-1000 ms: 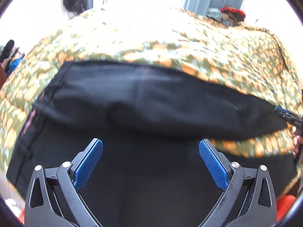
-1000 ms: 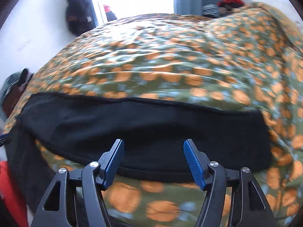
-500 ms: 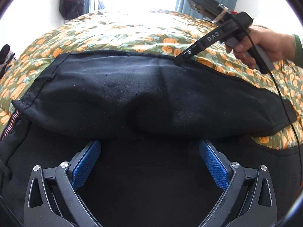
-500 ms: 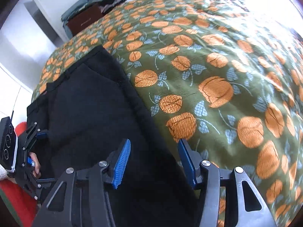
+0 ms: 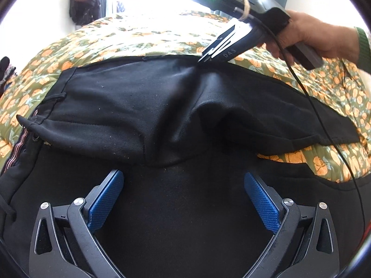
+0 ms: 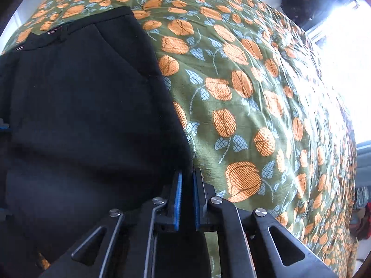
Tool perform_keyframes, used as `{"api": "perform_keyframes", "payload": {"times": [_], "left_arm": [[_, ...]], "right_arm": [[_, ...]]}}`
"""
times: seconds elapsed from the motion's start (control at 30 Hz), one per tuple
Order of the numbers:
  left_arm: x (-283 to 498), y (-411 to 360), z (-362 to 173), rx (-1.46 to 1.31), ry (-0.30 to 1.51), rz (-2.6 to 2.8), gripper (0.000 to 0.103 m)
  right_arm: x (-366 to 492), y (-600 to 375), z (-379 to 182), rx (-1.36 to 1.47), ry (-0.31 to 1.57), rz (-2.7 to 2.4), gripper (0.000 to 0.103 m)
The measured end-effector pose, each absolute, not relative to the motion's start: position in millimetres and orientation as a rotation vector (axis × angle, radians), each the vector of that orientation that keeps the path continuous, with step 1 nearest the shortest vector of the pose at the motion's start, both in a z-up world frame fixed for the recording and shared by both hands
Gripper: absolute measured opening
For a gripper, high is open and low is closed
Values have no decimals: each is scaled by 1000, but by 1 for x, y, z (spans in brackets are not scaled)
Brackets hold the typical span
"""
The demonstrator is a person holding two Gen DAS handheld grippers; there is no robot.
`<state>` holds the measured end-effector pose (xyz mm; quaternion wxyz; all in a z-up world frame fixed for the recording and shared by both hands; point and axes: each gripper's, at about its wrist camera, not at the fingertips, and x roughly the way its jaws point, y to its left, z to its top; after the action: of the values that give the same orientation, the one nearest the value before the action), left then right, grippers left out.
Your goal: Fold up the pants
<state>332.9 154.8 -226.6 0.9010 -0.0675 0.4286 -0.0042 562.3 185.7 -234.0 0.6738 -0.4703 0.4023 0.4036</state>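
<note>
Now right gripper [image 6: 187,180] pinching pants [image 6: 88,106] edge, left gripper [image 5: 183,199] agape

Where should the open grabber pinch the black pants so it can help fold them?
Probably the near folded edge of the black pants, straight ahead of the open left gripper. That edge lies loose atop the layer beneath, so one finger could slide under. Come in low from the near side. The right gripper already pinches the far edge where it meets the bedspread.
</note>
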Motion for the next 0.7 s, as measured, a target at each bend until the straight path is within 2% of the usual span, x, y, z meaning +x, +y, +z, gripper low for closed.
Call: {"api": "perform_keyframes", "payload": {"times": [0.03,0.07,0.2,0.23,0.3,0.37,0.47,0.53,0.63,0.7], "left_arm": [[332,157,-226,-154,886,-18,102],[332,161,-222,-175,889,-32,102],[342,191,-174,-312,832,-46,102],[353,196,-160,-328,820,-35,102],[386,199,-144,-322,803,-32,102],[426,190,-152,-249,854,-17,102],[467,155,-221,12,1151,-131,101],[451,140,-242,254,1117,-183,102],[457,147,-217,174,1152,-145,101],[461,139,-180,83,1064,-130,100]], "right_arm": [[563,175,-230,-1000,896,880,36],[564,159,-222,-909,885,855,46],[567,25,-185,-372,900,732,59],[562,-17,-184,-234,916,705,66],[551,-89,-194,-59,965,624,66],[542,-151,-212,-5,1038,526,66],[540,-251,-233,79,1162,319,66],[532,-316,-243,55,1208,136,62],[496,-376,-224,49,1121,-4,62],[460,-398,-203,75,1016,-34,63]]}}
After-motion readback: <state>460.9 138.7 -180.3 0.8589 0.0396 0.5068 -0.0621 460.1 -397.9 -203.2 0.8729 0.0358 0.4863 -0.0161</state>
